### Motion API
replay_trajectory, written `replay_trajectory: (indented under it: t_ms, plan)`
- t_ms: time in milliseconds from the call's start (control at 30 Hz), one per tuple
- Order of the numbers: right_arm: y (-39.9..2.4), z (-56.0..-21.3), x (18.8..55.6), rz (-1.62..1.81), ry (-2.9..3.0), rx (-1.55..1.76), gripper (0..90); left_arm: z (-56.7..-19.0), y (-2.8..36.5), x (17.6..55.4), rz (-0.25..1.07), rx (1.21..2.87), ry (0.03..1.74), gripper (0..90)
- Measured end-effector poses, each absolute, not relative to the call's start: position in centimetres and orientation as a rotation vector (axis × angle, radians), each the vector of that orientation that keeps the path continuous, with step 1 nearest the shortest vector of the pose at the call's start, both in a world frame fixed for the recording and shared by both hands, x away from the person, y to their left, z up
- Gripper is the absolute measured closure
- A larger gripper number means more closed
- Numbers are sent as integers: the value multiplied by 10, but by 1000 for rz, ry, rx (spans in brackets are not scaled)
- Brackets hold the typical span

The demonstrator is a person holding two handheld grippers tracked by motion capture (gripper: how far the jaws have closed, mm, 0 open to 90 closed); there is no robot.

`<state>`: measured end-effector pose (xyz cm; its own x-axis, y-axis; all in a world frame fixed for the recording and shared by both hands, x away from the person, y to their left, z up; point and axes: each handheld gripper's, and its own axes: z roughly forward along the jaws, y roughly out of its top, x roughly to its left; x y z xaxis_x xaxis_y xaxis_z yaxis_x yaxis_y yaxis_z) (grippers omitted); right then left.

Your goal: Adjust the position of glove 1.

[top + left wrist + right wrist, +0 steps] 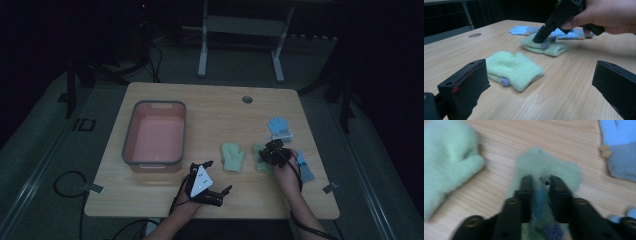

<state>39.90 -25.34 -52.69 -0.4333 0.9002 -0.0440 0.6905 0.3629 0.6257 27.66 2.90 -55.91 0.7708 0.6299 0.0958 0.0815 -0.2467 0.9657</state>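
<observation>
Two pale green mittens lie on the wooden table point(210, 105). The left mitten point(232, 156) point(514, 67) point(446, 162) lies flat by itself. My right gripper point(272, 150) point(541, 181) points down onto the right mitten point(259, 164) point(554, 48) point(564, 170). Its jaws stand a little apart, open, with a ridge of that mitten's fabric between them, near a purple pompom point(552, 231). My left gripper point(219, 175) point(540, 75) rests near the table's front edge, wide open and empty, aimed at the left mitten.
A pink bin point(129, 131) with a grey rim stands on the left half of the table. One blue glove point(278, 126) point(521, 30) lies behind the right mitten, another point(305, 169) point(621, 150) beside the right hand. A round hole point(247, 99) sits near the table's far edge.
</observation>
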Motion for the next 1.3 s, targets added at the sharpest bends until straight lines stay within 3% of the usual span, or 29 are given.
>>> replay_trajectory:
  t_ms: [333, 767, 1000, 1067, 1300]
  plan:
    - [-280, -514, 401, 841, 2374, 1182, 642, -559, 29, 277, 569, 1767, 559, 4]
    - [-290, -531, 410, 831, 2479, 1199, 621, -559, 29, 277, 570, 1770, 556, 4]
    - [-284, -535, 406, 815, 2460, 1183, 723, -559, 29, 277, 571, 1770, 557, 5]
    - [-280, -536, 403, 823, 2425, 1223, 790, -559, 29, 277, 570, 1771, 558, 4]
    - [-274, -523, 397, 810, 2341, 1264, 844, -559, 29, 277, 572, 1766, 559, 4]
